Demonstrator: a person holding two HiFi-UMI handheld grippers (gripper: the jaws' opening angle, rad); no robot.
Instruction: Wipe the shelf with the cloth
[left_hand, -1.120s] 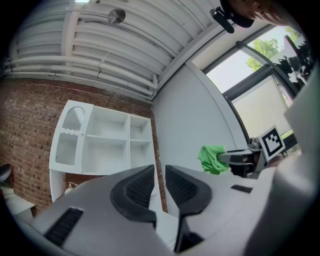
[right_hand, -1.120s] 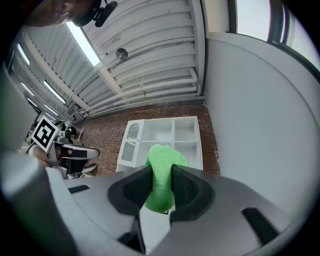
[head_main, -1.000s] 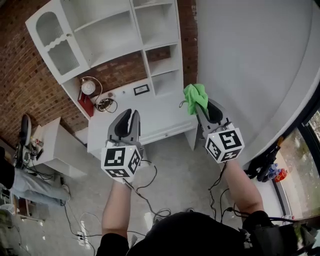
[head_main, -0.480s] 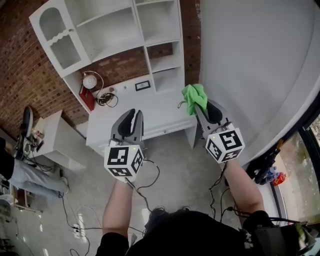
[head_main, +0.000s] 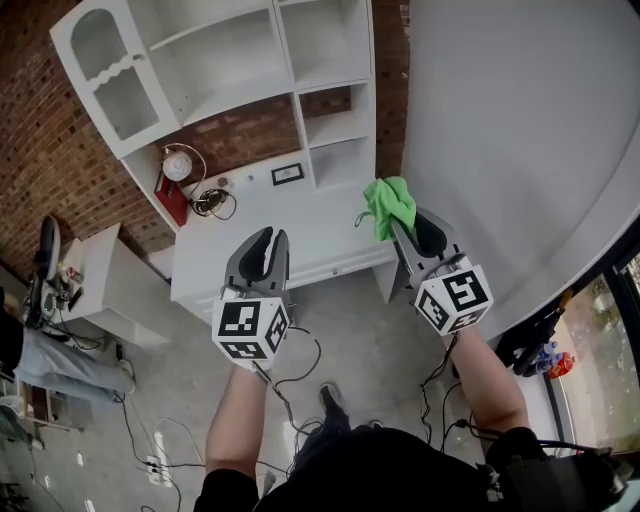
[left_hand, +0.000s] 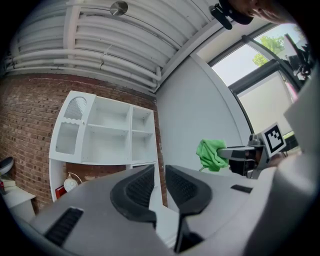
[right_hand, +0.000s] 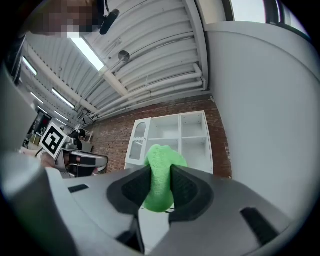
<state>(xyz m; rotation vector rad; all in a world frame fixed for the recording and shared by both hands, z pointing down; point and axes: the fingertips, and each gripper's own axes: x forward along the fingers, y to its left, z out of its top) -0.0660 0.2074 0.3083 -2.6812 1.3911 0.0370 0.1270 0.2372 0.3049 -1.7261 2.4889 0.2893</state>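
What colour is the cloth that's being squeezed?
Bright green. The cloth shows best in the right gripper view, pinched between that gripper's two dark jaws.

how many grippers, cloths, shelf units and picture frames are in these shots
grippers: 2 (left, right)
cloth: 1, green, in the right gripper
shelf unit: 1, white
frame: 1, on the counter
total: 5

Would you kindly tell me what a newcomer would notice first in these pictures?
The bright green cloth pinched in the right gripper stands out, held up before the white shelf unit against the brick wall. The left gripper beside it is empty, jaws a little apart.
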